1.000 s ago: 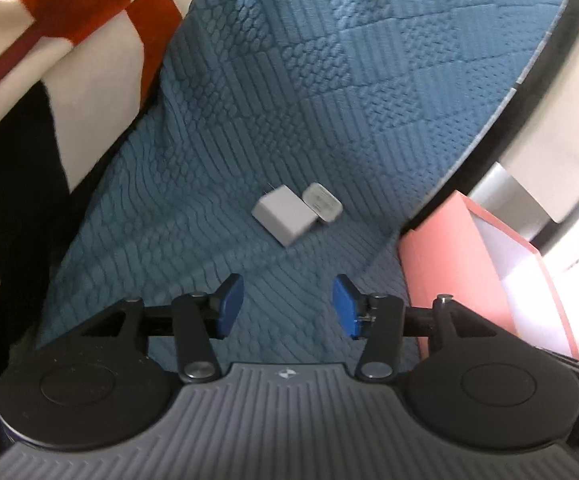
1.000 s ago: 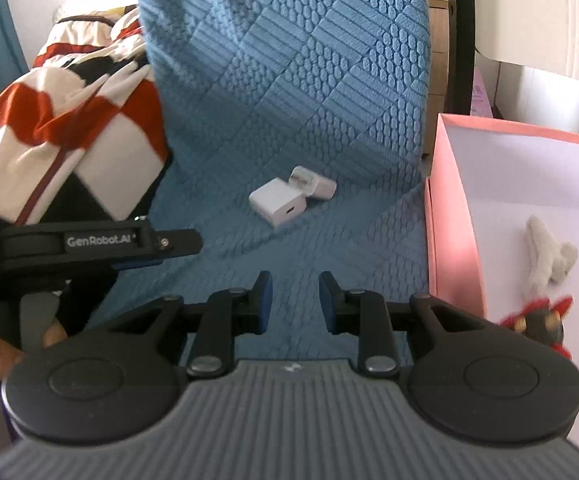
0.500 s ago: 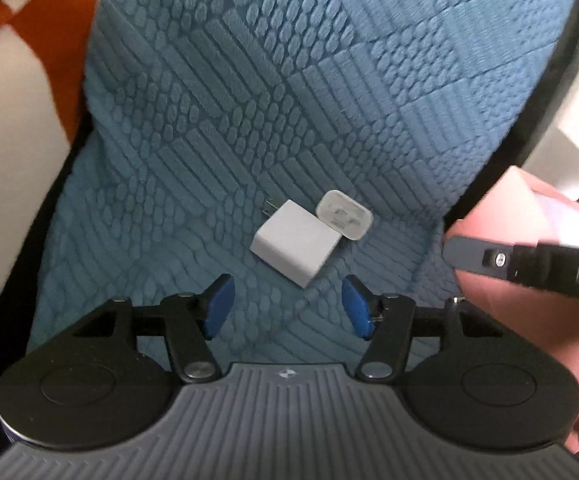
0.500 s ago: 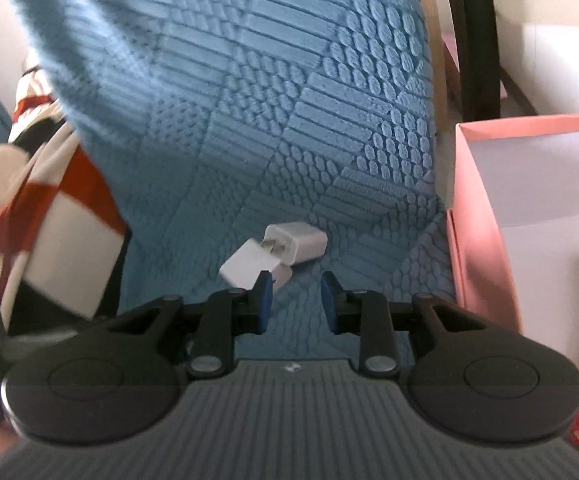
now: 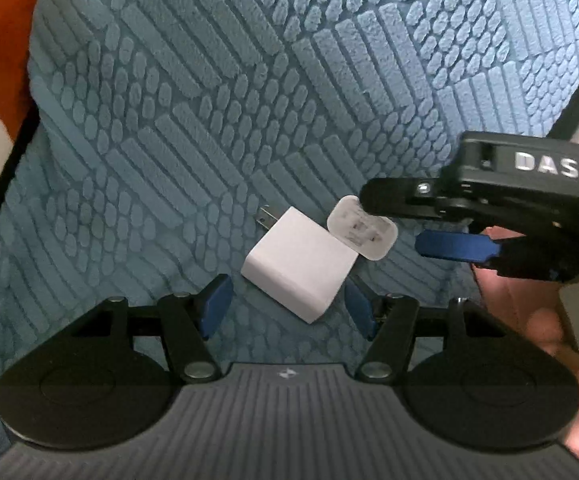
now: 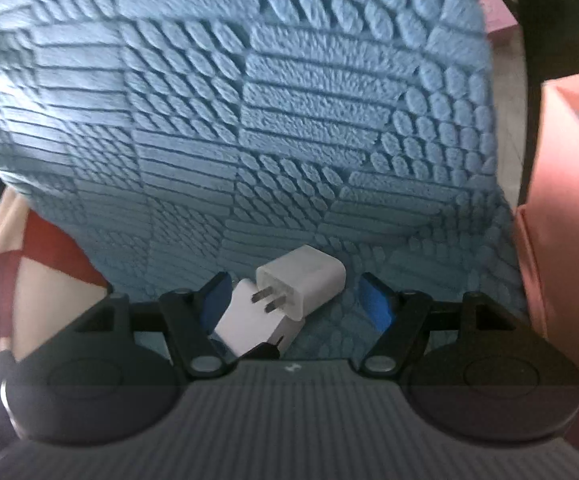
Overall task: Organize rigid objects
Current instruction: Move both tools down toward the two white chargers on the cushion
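Both grippers, left (image 5: 285, 306) and right (image 6: 295, 300), jaws just opened and empty, crowded two touching chargers (image 5: 303, 268) (image 6: 301, 282), risking a collision or knocking one away.

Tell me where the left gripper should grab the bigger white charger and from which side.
Grip the bigger charger across its two flat side faces, coming down from above. It lies flat on the blue blanket, prongs pointing away, already between the left gripper's open jaws. The smaller charger touches its far corner, so stay nearer.

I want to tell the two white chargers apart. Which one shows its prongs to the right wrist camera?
The smaller rounded charger, lying between the right gripper fingers. The larger square charger beside it shows that camera only plain white sides.
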